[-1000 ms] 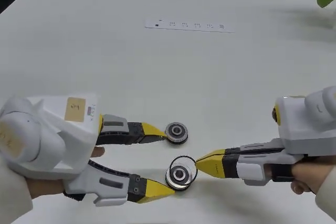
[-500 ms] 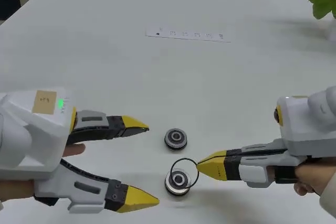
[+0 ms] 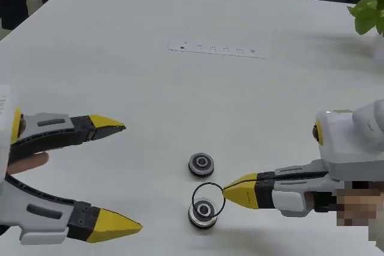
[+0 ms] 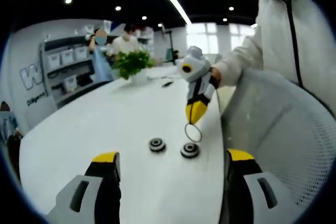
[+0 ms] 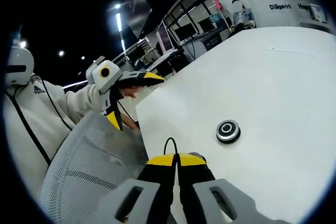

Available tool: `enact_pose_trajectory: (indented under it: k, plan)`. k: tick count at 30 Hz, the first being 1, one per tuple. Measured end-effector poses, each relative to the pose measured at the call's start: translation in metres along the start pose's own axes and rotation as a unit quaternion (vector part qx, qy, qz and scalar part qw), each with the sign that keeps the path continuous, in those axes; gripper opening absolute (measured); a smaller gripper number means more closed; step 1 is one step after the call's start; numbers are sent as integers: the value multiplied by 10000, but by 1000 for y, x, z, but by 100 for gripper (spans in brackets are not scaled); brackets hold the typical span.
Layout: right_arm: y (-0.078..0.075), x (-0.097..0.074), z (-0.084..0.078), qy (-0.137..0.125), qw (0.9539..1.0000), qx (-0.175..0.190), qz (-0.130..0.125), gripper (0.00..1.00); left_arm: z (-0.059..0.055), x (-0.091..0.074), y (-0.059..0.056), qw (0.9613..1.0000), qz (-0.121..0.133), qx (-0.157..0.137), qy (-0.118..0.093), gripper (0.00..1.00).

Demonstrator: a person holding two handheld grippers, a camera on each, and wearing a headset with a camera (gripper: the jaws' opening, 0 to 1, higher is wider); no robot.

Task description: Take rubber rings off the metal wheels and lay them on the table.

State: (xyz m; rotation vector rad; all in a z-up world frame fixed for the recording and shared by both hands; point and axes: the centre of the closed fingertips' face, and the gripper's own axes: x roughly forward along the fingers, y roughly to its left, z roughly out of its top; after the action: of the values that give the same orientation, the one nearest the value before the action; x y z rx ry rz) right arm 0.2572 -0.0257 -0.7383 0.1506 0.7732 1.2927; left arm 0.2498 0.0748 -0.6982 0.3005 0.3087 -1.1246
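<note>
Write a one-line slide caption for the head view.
Right hand-held gripper holds a rubber ring above one metal wheel; left hand-held gripper open.

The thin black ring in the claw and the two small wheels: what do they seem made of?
Ring, pinched in the right claw: thin, matte black, a slightly uneven loop, so probably rubber. Far wheel: shiny grey hub suggests metal; its dark outer band looks like rubber. Near wheel: paler glossy rim, likely bare metal, though too small to be sure.
</note>
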Motion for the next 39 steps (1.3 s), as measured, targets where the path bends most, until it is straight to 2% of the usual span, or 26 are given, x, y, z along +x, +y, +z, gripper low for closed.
enact_pose_trajectory:
  k: [11, 23, 39]
  plan:
    - [9, 1, 8, 18, 9999, -115, 65, 0, 1, -24, -1, 9996, 243, -92, -90, 93]
    - [22, 5, 19, 110, 9991, -357, 197, 0, -14, -46, -1, 9981, 576, -218, -42, 100]
    - [33, 18, 24, 263, 9978, -455, 402, 0, -33, -58, 0, 9952, 889, -398, 46, 100]
